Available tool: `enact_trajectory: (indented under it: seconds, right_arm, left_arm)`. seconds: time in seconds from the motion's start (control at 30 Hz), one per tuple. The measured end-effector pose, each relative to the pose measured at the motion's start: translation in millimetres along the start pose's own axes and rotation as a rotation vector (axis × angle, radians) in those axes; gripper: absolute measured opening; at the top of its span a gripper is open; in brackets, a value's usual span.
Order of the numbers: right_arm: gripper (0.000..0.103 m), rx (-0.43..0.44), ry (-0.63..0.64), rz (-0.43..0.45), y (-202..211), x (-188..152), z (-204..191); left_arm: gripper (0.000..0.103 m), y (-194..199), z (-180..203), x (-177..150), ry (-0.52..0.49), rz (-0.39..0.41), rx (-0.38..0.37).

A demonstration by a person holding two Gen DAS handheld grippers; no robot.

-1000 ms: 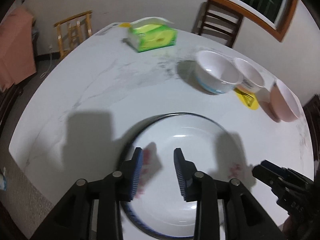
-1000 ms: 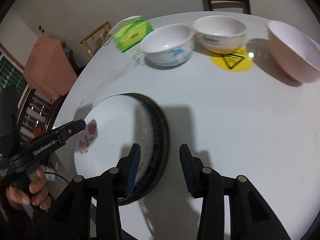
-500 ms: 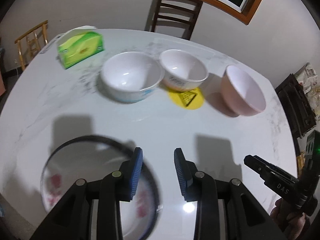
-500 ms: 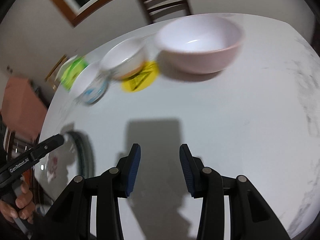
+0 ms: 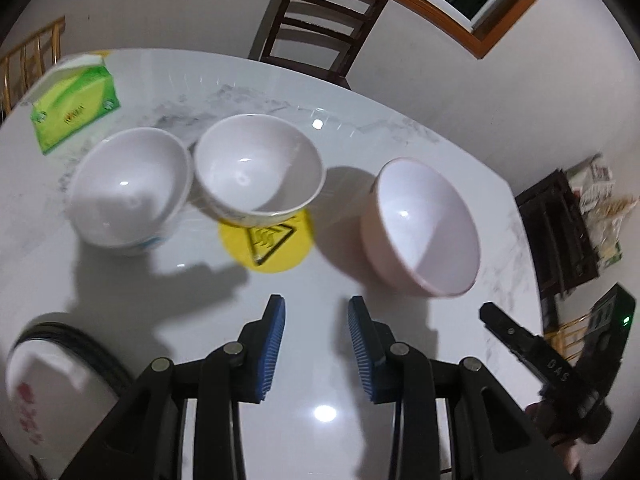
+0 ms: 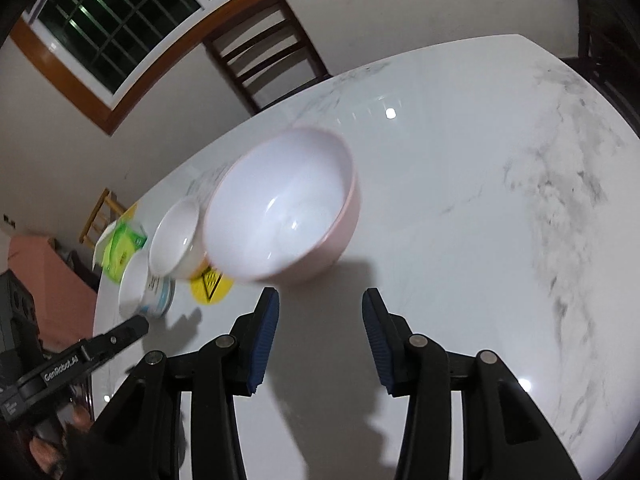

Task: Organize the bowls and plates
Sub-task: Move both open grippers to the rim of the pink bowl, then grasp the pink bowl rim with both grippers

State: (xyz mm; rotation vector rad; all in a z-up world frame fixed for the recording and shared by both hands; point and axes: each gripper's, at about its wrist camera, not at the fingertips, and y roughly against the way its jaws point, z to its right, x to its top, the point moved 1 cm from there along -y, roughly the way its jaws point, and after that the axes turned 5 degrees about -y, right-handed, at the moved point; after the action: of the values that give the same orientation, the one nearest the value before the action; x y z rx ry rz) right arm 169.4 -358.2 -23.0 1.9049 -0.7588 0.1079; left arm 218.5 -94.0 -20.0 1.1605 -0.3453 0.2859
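One plate (white, dark rim, red flower print) sits at the near left edge of the table. Three bowls follow in a row: white with blue trim, white on a yellow sticker, pink. The left gripper is parted and empty. The right gripper is opening, empty, just short of the pink bowl.

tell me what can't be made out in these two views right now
- Plate: left wrist view, cut off by the frame edge; pattern blurred.
- Print on the white bowl: right wrist view, too small and blurred.
- Middle bowl: right wrist view, partly hidden behind the pink bowl.
- Yellow sticker: left wrist view, part under the middle bowl.
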Motion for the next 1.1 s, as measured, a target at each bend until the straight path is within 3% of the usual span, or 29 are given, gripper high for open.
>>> enact_trajectory:
  seconds: [0.27,0.67,0.87,0.93,1.0,1.1]
  right_arm:
    - [0.043,-0.036,0.007,0.015,-16.0,35.5,6.0]
    - [0.043,-0.093,0.027,-0.021,-57.7,67.7,10.7]
    - [0.032,-0.098,0.026,-0.046,-71.6,65.4,11.7]
    - [0.024,-0.083,0.018,-0.039,-72.1,64.7,11.0]
    - [0.017,-0.071,0.025,-0.035,-72.4,63.8,7.0]
    - [0.016,-0.082,0.034,-0.027,-72.5,62.8,2.4]
  left_arm:
    - [0.033,-24.3,26.0,27.0,0.057,0.004,-0.061]
    - [0.033,-67.7,40.9,44.6,0.053,-0.025,-0.005]
    - [0.030,-78.6,37.3,44.4,0.035,-0.043,-0.009]
    - [0.020,-80.2,37.8,43.0,0.019,-0.042,-0.021]
    - [0.016,-80.6,40.1,42.9,0.003,-0.039,-0.035]
    - [0.016,-80.1,41.6,42.3,-0.009,-0.031,-0.022]
